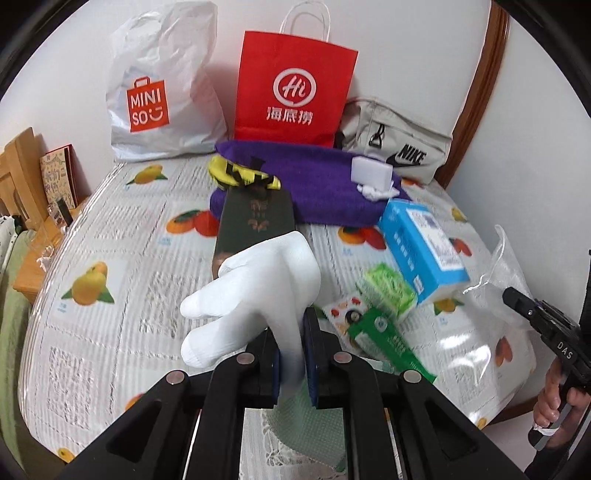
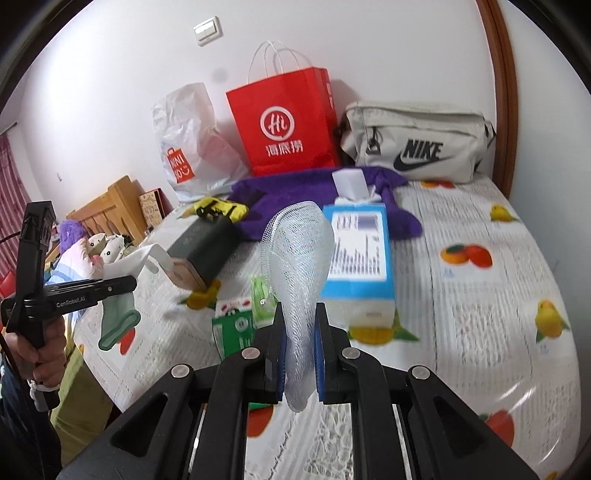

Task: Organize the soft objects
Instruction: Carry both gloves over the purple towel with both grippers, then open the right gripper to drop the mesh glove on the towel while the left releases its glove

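Knit cloth sock (image 1: pixel 258 284); glossy plastic tablecloth (image 1: pixel 122 258).

White-and-green sock (image 1: pixel 258 284), clear mesh bag (image 2: pixel 299 258)

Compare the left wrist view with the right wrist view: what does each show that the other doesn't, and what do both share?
Only the left wrist view shows the left gripper head-on, shut on a white and green sock.

Only the right wrist view shows the right gripper head-on, shut on a clear mesh bag, plus a wall switch and stuffed toys at the left.

Both show the red paper bag, Miniso bag, Nike bag, purple towel, yellow sock, dark box and blue box.
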The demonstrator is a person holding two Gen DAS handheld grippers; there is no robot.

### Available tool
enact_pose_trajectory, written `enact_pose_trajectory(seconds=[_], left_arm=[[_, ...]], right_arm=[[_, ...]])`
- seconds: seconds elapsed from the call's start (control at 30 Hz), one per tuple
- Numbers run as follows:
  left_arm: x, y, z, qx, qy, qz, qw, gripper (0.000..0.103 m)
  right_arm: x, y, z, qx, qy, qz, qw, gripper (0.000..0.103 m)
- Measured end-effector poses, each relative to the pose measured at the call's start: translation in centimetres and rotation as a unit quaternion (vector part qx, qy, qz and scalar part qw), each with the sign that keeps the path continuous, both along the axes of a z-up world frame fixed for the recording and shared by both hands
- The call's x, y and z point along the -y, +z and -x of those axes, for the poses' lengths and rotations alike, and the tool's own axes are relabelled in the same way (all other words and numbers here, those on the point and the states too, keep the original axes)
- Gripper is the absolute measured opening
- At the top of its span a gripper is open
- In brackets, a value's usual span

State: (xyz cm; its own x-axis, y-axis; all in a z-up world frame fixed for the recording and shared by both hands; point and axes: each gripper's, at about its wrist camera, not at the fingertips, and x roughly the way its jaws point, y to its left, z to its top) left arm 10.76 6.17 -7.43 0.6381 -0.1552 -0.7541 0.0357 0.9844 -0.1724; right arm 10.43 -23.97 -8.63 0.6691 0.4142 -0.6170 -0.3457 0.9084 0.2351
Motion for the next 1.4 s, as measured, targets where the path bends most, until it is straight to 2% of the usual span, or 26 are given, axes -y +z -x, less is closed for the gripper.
enact_pose_trajectory(seconds=[0.33,0.63,0.97,1.4], left_arm=[[-0.9,2.9,-3.5,0.026,0.003,-0.002,0.9997,0.011],[-1.3,3.7,-7.4,0.030,0.013,-0.012,0.9994,0.011],[-2.2,3.6,-12.2,0.026,0.029,-0.013,0.9991,0.011],[-2.0,2.5,-18.3,0.016,0.025,-0.013,0.9995,0.011]], right_arm=[[-1.6,3.0,-4.1,0.020,0.011,0.003,1.000,0.013],[-3.0,4.2,-8.8,0.025,0.018,0.011,0.999,0.013],[-3.1,4.6,-14.6,0.024,0.009,0.018,1.000,0.014],[-4.8,3.1,-21.5,0.000,0.021,0.023,1.000,0.014]])
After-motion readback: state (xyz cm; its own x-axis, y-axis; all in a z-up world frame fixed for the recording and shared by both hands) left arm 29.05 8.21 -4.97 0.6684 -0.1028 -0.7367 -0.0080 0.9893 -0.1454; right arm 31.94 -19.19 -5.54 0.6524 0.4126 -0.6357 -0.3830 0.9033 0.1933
